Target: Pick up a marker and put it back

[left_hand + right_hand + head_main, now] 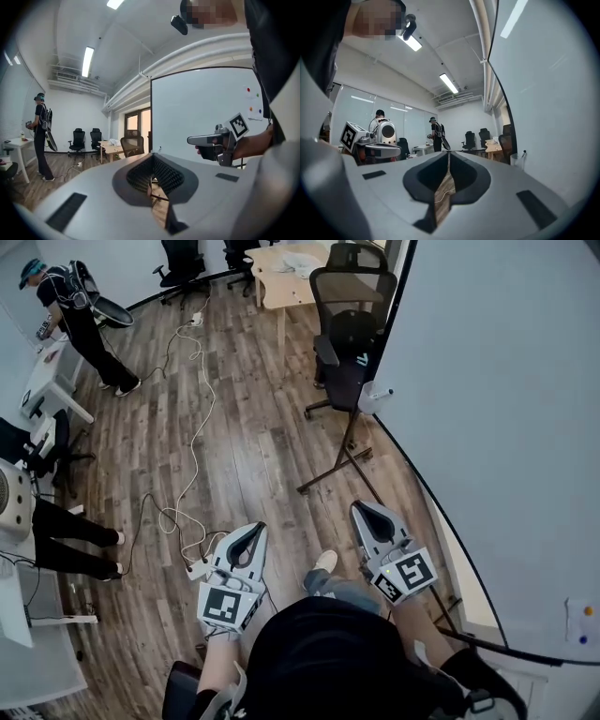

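A large whiteboard (506, 409) fills the right side of the scene and runs from near to far. To its left a wooden plank floor (244, 446) stretches toward the far wall. A light wooden desk (281, 282) stands at the far end. A black office chair (352, 329) stands just beside the board's far edge. A person (80, 320) stands at the far left, next to a white table. A white cable (192, 427) snakes across the floor from far to near.

Close in, the person holds both tools out level over the floor, well apart from each other. The left gripper (256, 529) has its jaws together with nothing between them; only floor shows through the slit behind the tips. The right gripper (360, 510) is nearer the board, and its jaws are also pressed together and empty.

A small white holder (373, 397) is fixed at the board's far lower corner. A slim dark marker (524, 152) pokes up from it (it is too small to make out more). The holder is well beyond both grippers, and neither one touches it.
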Tool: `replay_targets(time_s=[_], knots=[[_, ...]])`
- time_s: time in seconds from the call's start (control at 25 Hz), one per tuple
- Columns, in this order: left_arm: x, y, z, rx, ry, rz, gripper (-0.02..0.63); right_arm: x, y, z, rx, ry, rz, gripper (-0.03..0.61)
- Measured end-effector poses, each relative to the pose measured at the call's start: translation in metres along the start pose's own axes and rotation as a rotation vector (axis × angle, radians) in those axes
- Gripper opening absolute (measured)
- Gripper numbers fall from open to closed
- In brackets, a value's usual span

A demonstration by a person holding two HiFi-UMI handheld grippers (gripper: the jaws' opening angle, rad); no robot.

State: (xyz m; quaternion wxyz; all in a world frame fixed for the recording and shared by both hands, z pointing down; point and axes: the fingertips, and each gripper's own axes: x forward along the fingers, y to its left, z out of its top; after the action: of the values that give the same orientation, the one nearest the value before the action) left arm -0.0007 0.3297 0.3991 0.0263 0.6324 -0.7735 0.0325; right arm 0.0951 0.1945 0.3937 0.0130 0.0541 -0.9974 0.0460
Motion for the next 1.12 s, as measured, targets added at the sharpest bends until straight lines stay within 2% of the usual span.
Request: replay_targets(time_s=[0.2, 0.52, 0.68, 0.8, 1.12], knots=[[0.066, 0.015, 0.009, -0.037, 0.011, -0.050, 0.008, 0.028, -0.050, 0.009, 0.017, 0.006, -0.045, 0.018], [0.176, 0.016, 0.015, -0.013, 0.028, -0.124, 0.008, 0.052, -0.141, 0.012, 0.053, 0.008, -0.102, 0.018], [0.217, 0.008, 0.012, 0.009, 0.048, -0.178, 0.008, 0.059, -0.173, 0.012, 0.077, -0.005, -0.121, 0.018], [0.240, -0.001, 0.013, 0.020, 0.104, -0.213, 0.008, 0.060, -0.192, 0.008, 0.099, -0.006, -0.154, 0.018], [0.296, -0.008, 0.003, 0.030, 0.100, -0.340, 0.009, 0.068, -0.230, 0.000, 0.134, -0.017, -0.253, 0.018]])
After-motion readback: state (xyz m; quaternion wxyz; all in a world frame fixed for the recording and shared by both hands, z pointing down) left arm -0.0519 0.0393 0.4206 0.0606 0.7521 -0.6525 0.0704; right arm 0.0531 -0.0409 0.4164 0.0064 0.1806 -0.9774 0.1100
